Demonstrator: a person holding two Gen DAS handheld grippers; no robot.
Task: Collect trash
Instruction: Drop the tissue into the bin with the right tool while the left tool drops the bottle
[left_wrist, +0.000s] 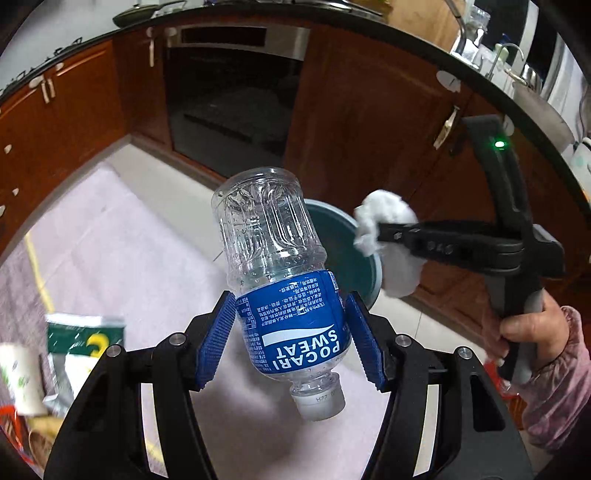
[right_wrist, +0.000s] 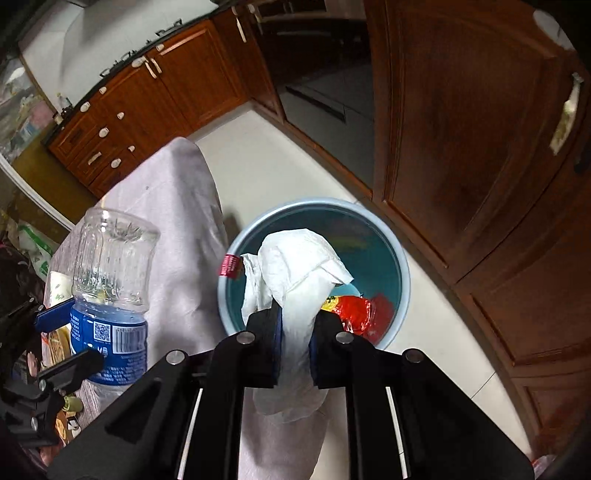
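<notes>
Left wrist view: the left gripper (left_wrist: 291, 325) has its blue pads clamped on the labelled middle of a clear Pocari Sweat bottle (left_wrist: 280, 273), which is tilted with its white cap nearest the camera and its base pointing toward the teal bin (left_wrist: 347, 254). Off to the right, the right gripper (left_wrist: 384, 232) pinches a crumpled white tissue (left_wrist: 388, 236) beside the bin's rim.

Right wrist view: its jaws are squeezed tight on the tissue, hanging directly over the bin's open mouth, with a red wrapper (right_wrist: 364, 312) inside. The bottle stands left, over the pale cloth (right_wrist: 177, 221).
</notes>
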